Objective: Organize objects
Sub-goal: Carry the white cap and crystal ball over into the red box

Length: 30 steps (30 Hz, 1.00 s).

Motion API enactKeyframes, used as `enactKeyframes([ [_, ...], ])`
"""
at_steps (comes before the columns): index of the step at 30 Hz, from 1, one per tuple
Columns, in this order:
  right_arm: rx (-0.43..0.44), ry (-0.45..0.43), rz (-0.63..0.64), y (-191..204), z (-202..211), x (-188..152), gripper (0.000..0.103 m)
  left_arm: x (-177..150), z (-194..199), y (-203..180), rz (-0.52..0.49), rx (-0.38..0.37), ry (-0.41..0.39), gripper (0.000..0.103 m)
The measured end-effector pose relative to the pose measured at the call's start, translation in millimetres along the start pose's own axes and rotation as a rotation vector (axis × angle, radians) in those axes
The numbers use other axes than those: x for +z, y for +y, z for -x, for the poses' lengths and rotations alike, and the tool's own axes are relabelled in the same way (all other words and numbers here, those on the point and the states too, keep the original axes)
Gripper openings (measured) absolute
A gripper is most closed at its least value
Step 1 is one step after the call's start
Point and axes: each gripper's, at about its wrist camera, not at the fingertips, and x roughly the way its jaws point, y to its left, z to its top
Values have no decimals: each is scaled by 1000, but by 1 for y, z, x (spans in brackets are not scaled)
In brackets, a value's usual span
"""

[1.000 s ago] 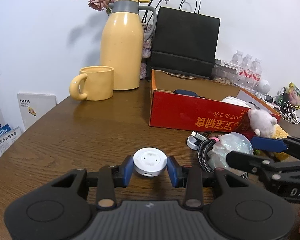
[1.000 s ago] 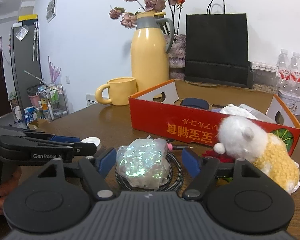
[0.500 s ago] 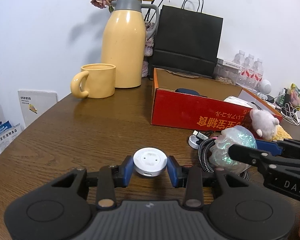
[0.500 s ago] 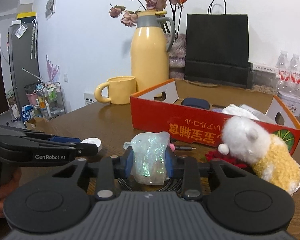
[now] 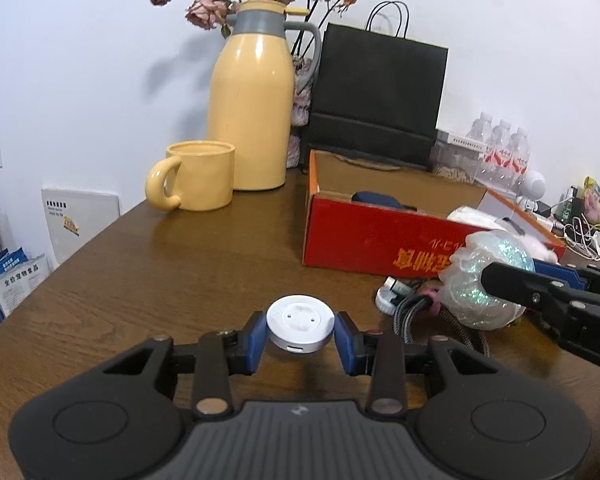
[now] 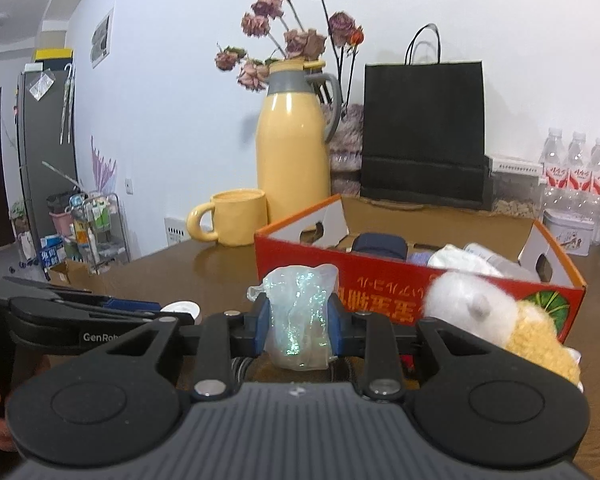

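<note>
My left gripper (image 5: 300,340) is shut on a round white puck (image 5: 300,330) and holds it just above the wooden table (image 5: 160,276). My right gripper (image 6: 299,322) is shut on a shimmery plastic bag (image 6: 298,320) and holds it lifted in front of the red cardboard box (image 6: 384,292). The bag also shows in the left wrist view (image 5: 486,280), beside the box (image 5: 380,240). The box holds a dark blue item (image 6: 378,245) and white things (image 6: 460,260).
A white and yellow plush toy (image 6: 500,320) lies right of the bag. A coiled braided cable (image 5: 428,312) lies on the table below it. A yellow mug (image 5: 198,176), yellow jug (image 5: 254,112) and black paper bag (image 5: 380,100) stand behind. Water bottles (image 6: 576,172) stand far right.
My right gripper closed on the shimmery bag and lifted it off the cable, up toward the box. My left gripper kept hold of the puck and rose slightly.
</note>
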Motion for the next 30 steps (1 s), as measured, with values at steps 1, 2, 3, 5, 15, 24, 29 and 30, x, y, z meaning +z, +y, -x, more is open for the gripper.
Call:
enactKeyframes([
  [1,-1,-7,-2,-1,1,2,30,2,0,-2,-3,-2,-4,36],
  [2,-3,-14,-3,-3,2,6,30,6,1,-5,-6,-5,-6,36],
  [3,-7,-18,-4,-5,2,8,30,9,1,-7,-11,-8,-9,36],
  [5,-19,-32,-12,-11,3,15,30,18,1,-13,-23,-23,-22,36],
  [15,-65,-75,-53,-46,-5,50,30,75,-15,-52,-57,-78,-104,36],
  [24,-112,-78,-59,-76,-29,77,30,116,-55,-79,-38,-81,-120,36],
  [29,-130,-61,-84,-96,-49,86,30,131,-81,-86,-25,-73,-125,36],
  [30,-132,-56,-87,-100,-53,87,30,133,-86,-86,-16,-75,-124,36],
])
